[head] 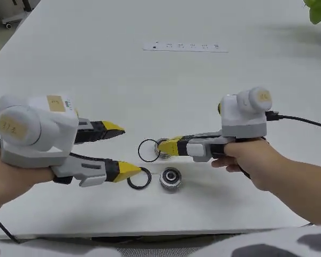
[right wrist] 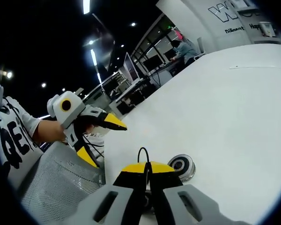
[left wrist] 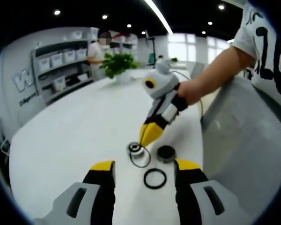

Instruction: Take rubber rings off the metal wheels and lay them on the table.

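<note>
we log: white table (head: 150, 85) | ring (head: 139, 179) flat beside wheel (head: 170, 178) | second wheel (left wrist: 135, 149) near | power strip (head: 185, 47) far

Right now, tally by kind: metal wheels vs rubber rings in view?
Metal wheels: 2
Rubber rings: 2 (one flat on the table, one pinched by the right gripper)
Total: 4

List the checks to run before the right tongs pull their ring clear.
1. Right tongs shut on the thin ring: ok.
2. That ring free of its wheel: cannot tell, they overlap.
3. Left tongs open, holding nothing: ok.
4. Loose ring lying flat on the table beside the other wheel: ok.
5. Bare table ahead for laying the ring: ok.
</note>
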{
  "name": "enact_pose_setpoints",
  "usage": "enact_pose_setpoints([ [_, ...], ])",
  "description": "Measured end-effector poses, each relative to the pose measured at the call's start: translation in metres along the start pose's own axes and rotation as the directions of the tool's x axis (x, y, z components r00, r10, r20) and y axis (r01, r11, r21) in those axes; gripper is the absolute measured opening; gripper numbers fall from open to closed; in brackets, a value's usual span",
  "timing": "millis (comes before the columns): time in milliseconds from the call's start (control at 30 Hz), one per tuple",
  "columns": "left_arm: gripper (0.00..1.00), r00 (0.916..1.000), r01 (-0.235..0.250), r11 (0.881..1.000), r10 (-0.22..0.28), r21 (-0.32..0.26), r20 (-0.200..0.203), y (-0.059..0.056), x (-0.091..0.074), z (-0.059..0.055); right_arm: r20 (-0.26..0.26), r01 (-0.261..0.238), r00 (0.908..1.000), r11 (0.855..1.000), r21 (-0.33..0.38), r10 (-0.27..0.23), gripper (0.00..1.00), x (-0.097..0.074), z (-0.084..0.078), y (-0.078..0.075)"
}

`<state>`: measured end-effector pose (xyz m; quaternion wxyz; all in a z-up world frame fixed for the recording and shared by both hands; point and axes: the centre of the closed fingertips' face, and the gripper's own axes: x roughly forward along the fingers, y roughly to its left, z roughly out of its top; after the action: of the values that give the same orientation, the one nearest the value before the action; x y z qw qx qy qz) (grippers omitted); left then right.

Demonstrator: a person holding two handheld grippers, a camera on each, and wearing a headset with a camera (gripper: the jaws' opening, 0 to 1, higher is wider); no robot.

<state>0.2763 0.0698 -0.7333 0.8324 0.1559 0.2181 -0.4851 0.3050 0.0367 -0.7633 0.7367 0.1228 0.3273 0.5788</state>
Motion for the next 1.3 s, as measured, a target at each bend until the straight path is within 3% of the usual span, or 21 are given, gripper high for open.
enact_pose_setpoints([
  [167, 0.54, 0.9999, -0.009, 1.000, 0.009, -0.006, -0.011, -0.002, -0.005, -0.007, -0.023, -0.019, 0.9996, 1.000, -0.003, 0.019, 0.00, 0.004, -0.005, 0.005],
  [567, 0.57, 0.9996, -0.028, 0.999, 0.027, -0.030, -0.011, -0.001, -0.010, -0.013, -0.083, -0.060, 0.9948, 0.998, -0.013, 0.059, 0.00, 0.012, -0.020, 0.012],
  [1300, 0.57, 0.9993, -0.010, 0.999, 0.008, -0.039, -0.036, -0.014, -0.009, -0.022, -0.153, -0.078, 0.9855, 0.997, -0.024, 0.073, 0.00, 0.017, -0.037, 0.020],
])
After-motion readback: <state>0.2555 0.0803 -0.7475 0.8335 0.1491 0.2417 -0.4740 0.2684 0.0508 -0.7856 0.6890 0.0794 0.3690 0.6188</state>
